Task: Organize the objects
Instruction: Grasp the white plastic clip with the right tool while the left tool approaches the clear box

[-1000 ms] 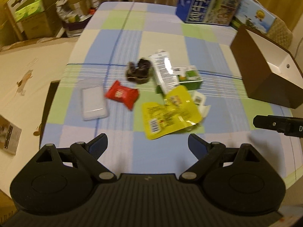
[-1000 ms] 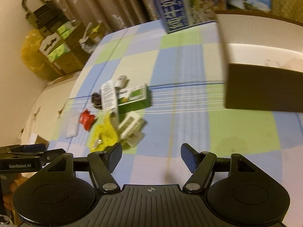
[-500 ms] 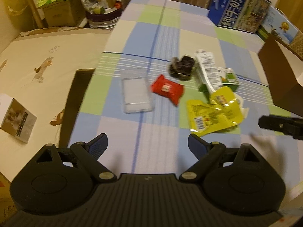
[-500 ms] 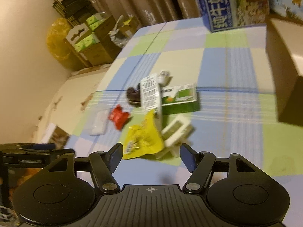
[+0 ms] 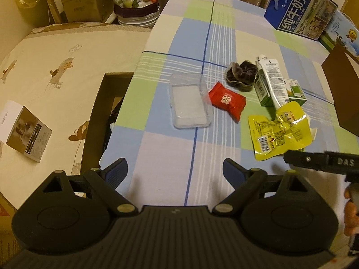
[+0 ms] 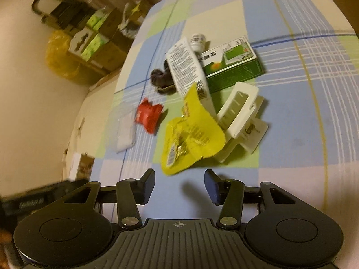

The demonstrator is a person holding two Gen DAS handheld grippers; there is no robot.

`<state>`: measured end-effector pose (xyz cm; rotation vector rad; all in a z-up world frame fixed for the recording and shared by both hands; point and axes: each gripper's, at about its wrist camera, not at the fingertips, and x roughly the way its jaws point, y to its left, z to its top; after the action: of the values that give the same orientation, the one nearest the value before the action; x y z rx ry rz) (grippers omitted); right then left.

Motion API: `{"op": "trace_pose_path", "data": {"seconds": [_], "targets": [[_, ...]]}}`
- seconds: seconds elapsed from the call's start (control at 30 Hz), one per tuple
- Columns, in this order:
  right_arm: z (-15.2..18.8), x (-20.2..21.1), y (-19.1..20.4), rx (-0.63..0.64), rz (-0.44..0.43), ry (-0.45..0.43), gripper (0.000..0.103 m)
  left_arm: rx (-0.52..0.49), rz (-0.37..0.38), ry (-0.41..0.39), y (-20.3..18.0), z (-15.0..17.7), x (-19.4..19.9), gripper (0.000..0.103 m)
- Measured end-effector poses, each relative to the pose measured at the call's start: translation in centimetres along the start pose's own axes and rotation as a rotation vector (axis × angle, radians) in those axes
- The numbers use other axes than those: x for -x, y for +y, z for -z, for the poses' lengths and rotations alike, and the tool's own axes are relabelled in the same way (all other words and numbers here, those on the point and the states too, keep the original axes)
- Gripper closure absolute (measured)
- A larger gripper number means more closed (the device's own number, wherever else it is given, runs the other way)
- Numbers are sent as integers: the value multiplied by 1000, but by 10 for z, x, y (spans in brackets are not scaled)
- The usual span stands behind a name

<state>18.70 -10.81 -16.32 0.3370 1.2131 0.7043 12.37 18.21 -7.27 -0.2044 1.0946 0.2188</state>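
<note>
A cluster of small items lies on the checked tablecloth (image 5: 219,33): a clear plastic case (image 5: 189,104), a red snack packet (image 5: 227,100), a dark scrunchie (image 5: 241,74), a white tube (image 5: 272,80) across a green box (image 5: 294,92), and a yellow pouch (image 5: 280,132). My left gripper (image 5: 176,170) hovers open over the near table edge, well short of the case. My right gripper (image 6: 179,185) is open, just short of the yellow pouch (image 6: 190,134), which leans on a white hair clip (image 6: 240,114). The red packet (image 6: 149,116) and green box (image 6: 231,65) lie beyond.
A brown open box (image 5: 341,89) stands at the right, with blue milk cartons (image 5: 300,6) behind it. To the left a cream-covered surface (image 5: 56,71) holds a small box (image 5: 28,133), with a dark gap (image 5: 105,107) beside the table. Cardboard boxes (image 5: 76,2) are stacked at the back.
The left view has swung left and closer, so the items sit further right. The right gripper has moved down and in toward the yellow pouch. Both stay open.
</note>
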Motion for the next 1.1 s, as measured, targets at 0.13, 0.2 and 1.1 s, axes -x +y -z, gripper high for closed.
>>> {"op": "trace_pose_path", "data": {"seconds": [0.13, 0.2, 1.1], "targets": [[0, -5, 2, 19, -14, -33, 58, 4, -1, 2, 3, 0, -1, 13], [-1, -2, 4, 24, -28, -66, 59, 8, -2, 2, 4, 0, -2, 13], [-44, -17, 29, 68, -34, -187, 103, 18, -10, -4, 12, -17, -22, 14]]}}
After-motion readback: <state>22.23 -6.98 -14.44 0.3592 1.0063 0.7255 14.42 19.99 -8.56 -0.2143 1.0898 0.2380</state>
